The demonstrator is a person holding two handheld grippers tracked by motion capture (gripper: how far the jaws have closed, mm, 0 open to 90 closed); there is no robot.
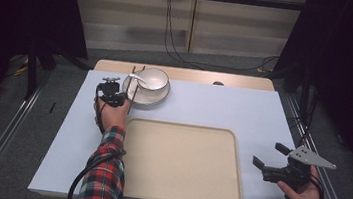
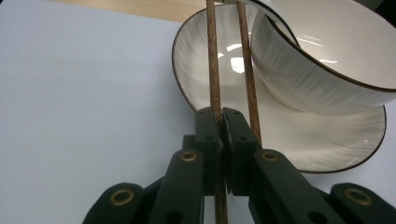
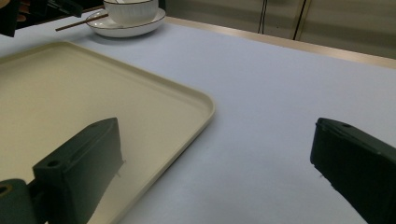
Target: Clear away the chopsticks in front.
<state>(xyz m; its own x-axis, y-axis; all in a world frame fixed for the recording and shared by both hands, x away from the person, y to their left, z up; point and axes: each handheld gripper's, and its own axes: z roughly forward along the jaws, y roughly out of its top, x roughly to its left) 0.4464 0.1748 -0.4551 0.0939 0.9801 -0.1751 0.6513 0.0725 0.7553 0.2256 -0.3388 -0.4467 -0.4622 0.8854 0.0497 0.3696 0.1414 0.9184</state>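
This looks like a lab recording bay, not a home: black curtains hang down both sides of the frame, metal rails run along the grey floor, cables trail at top centre, and one covered table stands mid-frame.

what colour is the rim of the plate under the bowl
Dark brown rim on a white plate, clearest in the left gripper view.

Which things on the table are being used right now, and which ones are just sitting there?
In use:
- left gripper, shut on one chopstick
- second chopstick beside it, across the plate

Just sitting:
- bowl on the plate
- spoon in the bowl
- tray, nothing on it
- right gripper, open, holding nothing
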